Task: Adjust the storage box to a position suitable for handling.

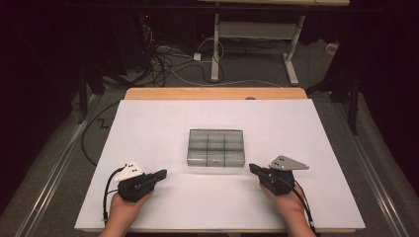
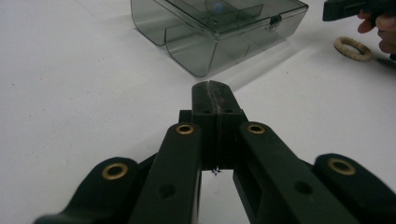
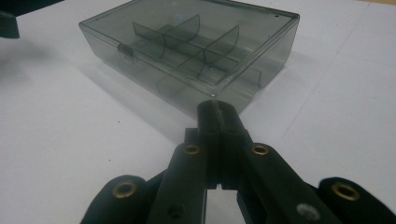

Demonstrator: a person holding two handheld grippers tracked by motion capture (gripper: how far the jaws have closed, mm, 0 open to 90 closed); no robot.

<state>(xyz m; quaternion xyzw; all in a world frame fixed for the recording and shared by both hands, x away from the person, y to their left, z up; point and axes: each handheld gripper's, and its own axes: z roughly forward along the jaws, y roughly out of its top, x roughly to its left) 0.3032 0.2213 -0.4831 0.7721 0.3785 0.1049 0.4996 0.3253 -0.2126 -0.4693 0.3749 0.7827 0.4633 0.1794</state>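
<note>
A smoky clear plastic box (image 1: 216, 147) with inner dividers lies closed in the middle of the white table (image 1: 148, 123). My left gripper (image 1: 163, 174) rests to the box's left front, jaws pressed together with nothing between them. My right gripper (image 1: 252, 168) sits to the box's right front, also shut and empty. The left gripper view has its shut tip (image 2: 213, 91) pointing at the box's near corner (image 2: 205, 37), with a latch on the box's front wall. In the right gripper view the shut tip (image 3: 215, 108) almost reaches the box (image 3: 196, 46).
A small woven ring (image 2: 352, 48) lies on the table beside the right hand. A wooden strip (image 1: 215, 93) edges the far side of the table. Beyond it are desk legs (image 1: 215, 49) and cables on the floor.
</note>
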